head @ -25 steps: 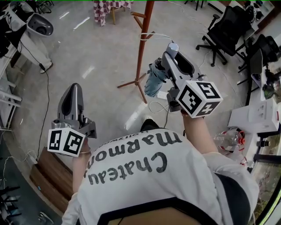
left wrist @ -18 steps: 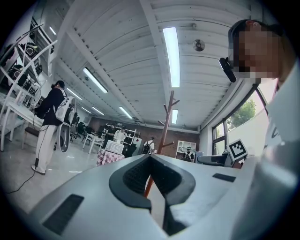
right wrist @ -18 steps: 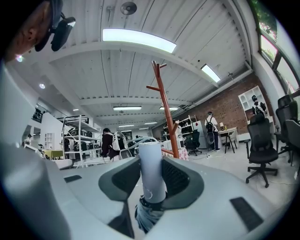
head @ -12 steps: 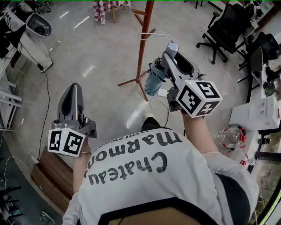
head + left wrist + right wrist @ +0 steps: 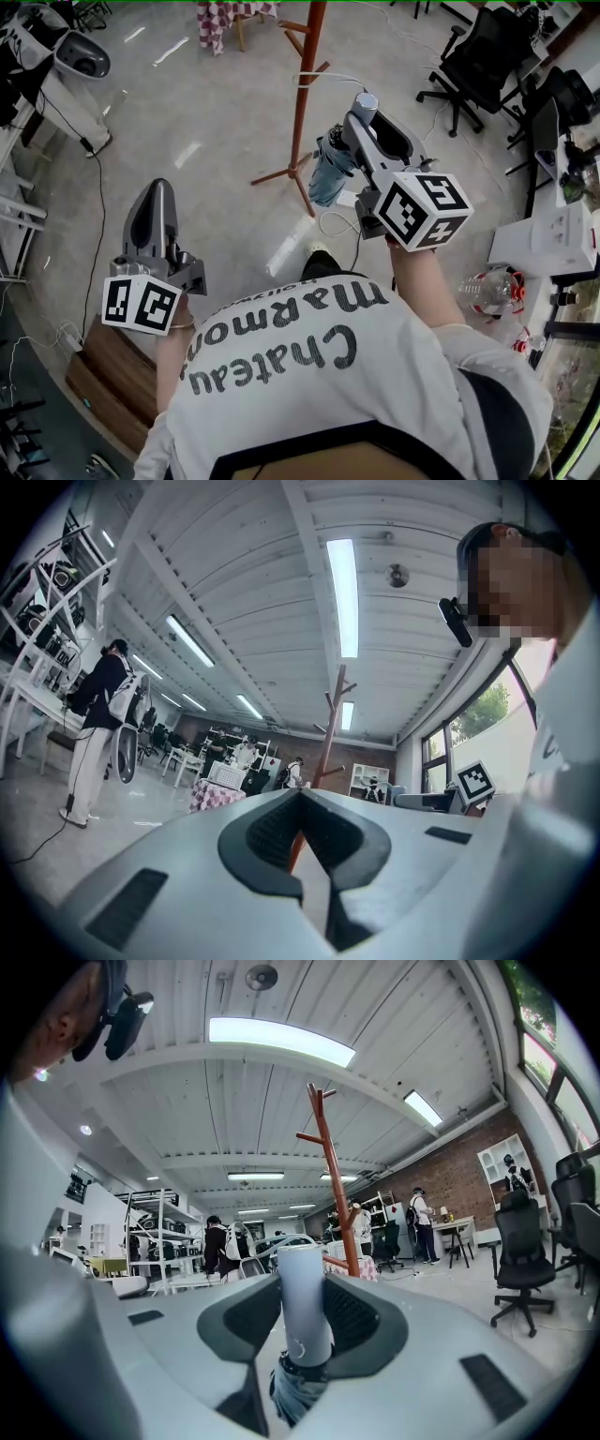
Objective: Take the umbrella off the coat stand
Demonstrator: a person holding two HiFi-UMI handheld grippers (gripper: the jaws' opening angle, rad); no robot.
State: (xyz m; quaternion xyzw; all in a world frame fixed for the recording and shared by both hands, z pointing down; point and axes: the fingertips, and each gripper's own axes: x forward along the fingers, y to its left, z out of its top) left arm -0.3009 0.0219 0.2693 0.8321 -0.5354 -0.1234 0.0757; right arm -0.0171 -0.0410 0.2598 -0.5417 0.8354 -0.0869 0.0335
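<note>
left gripper jaws tip to tip, nothing held; coat stand beyond them, person standing far left.

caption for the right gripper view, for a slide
The right gripper shut on a folded umbrella, upright, with the coat stand behind.

The umbrella handle is seen as smooth, pale plastic with a faint sheen, and its folded canopy as creased blue-grey cloth. The right gripper is moulded in matt grey plastic and fitted with dark ribbed pads. The coat stand is made of smooth reddish-brown wood. The floor is polished and glossy.
</note>
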